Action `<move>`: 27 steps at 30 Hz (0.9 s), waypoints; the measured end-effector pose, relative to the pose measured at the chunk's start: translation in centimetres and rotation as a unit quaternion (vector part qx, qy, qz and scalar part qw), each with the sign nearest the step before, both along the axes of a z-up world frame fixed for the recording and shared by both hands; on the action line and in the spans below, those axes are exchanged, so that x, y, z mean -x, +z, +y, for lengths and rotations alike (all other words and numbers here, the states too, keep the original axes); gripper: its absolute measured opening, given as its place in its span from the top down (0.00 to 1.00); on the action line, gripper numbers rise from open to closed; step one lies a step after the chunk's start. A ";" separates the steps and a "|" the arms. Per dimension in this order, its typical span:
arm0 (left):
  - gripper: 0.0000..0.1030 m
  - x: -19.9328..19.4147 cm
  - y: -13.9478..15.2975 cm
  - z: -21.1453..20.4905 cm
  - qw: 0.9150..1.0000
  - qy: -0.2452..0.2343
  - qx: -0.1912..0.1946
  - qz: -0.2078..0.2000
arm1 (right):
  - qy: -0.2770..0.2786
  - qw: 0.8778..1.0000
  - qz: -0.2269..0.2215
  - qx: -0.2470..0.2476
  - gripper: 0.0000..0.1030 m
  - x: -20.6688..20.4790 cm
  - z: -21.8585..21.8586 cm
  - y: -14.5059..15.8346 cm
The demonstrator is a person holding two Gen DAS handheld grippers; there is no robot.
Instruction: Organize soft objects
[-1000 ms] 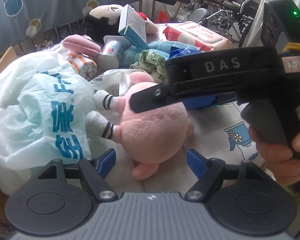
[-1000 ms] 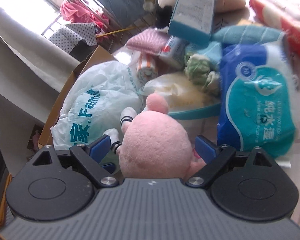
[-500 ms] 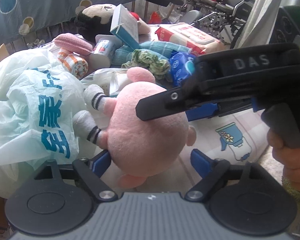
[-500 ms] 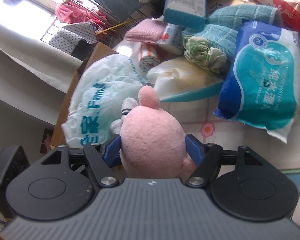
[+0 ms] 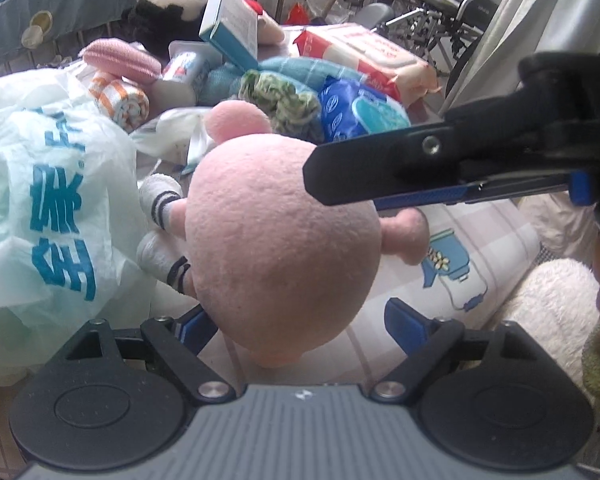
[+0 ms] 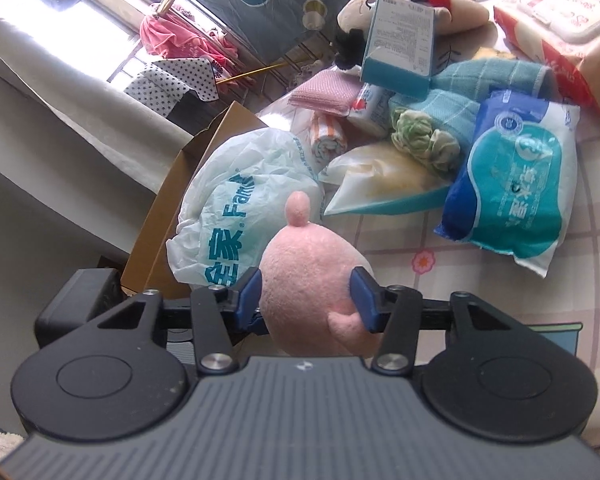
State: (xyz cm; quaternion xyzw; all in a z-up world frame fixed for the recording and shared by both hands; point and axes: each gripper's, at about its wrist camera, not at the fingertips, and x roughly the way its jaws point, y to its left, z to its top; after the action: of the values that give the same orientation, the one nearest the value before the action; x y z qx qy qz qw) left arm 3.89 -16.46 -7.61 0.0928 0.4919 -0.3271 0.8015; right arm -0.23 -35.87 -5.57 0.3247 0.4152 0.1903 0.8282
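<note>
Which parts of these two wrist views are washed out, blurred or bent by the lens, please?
Right wrist view: the window at top left is blown out white, and the fisheye curves the tablecloth grid. Left wrist view: the pink plush toy close to the lens looks soft, and the curtain at right is glary.

Both grippers [image 6: 306, 300] had black arms, blue pads [image 6: 249, 297], silver screws [image 6: 216, 360] and a grey ribbed body [image 6: 300, 420].
</note>
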 end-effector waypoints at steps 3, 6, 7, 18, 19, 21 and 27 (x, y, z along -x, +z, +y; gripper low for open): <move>0.06 0.3 0.0 0.4 1.000 0.001 -0.001 -0.006 | 0.004 1.000 0.007 -0.019 0.54 -0.1 0.1 -0.5; 0.06 0.4 0.2 0.5 1.000 -0.001 -0.002 -0.010 | 0.011 0.999 0.005 -0.039 0.54 0.0 0.3 -0.6; 0.06 0.4 0.2 0.5 1.000 -0.002 0.001 -0.006 | 0.013 0.999 0.001 -0.046 0.54 0.1 0.3 -0.5; 0.06 -0.5 -0.9 -0.8 0.993 -0.029 0.080 0.082 | 0.002 0.995 -0.043 -0.090 0.53 2.0 -1.0 1.0; 0.06 -0.5 -1.2 -0.8 0.993 -0.027 0.076 0.088 | 0.000 0.995 -0.040 -0.090 0.53 1.8 -0.9 0.6; 0.06 -0.5 -1.6 -0.7 0.993 -0.022 0.069 0.091 | -0.006 0.995 -0.028 -0.093 0.53 1.3 -0.8 -0.2; 0.04 -0.4 -1.6 0.2 0.994 -0.005 0.066 0.084 | -0.012 0.995 -0.015 -0.094 0.53 0.0 -0.4 -1.4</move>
State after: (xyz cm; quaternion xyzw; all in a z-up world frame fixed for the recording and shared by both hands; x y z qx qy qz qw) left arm 4.30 -16.23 -9.21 0.0143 0.5345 -0.3696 0.7600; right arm -0.25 -36.26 -6.95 0.4036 0.3788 0.2232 0.8024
